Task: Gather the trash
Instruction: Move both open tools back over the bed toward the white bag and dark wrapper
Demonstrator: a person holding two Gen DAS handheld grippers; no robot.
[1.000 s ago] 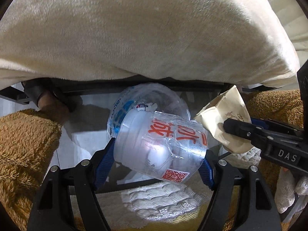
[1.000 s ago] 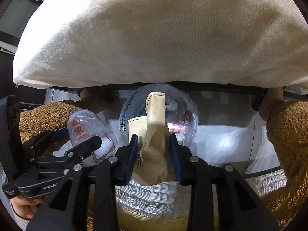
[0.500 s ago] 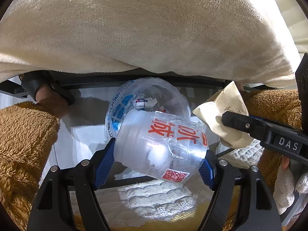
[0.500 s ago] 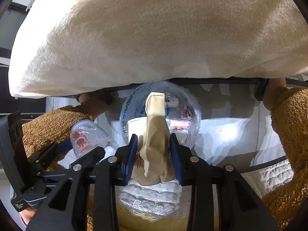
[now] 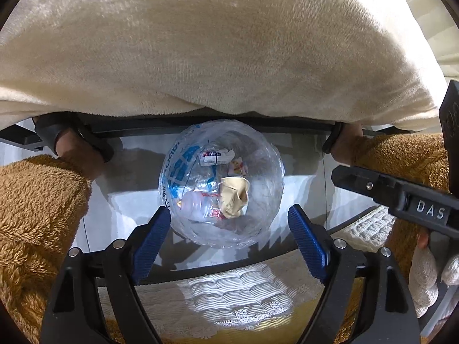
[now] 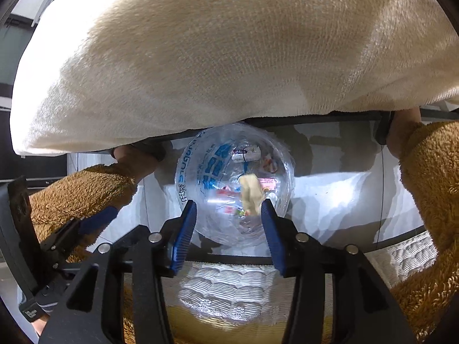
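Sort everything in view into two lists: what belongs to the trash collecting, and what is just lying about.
Belongs to the job:
- clear plastic bin bag with blue print
- crushed clear plastic bottle with red label, inside it
- crumpled tan paper bag, inside it
- small wrappers, inside it
- left gripper and right gripper, both open and empty

Lying about:
- cream fleece blanket
- white quilted cloth

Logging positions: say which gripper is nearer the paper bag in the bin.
Right, probably. The right gripper hangs just above the paper bag, which shows beside one fingertip. The left gripper hangs over the bottle beside it. Both have just been opening, nothing held.
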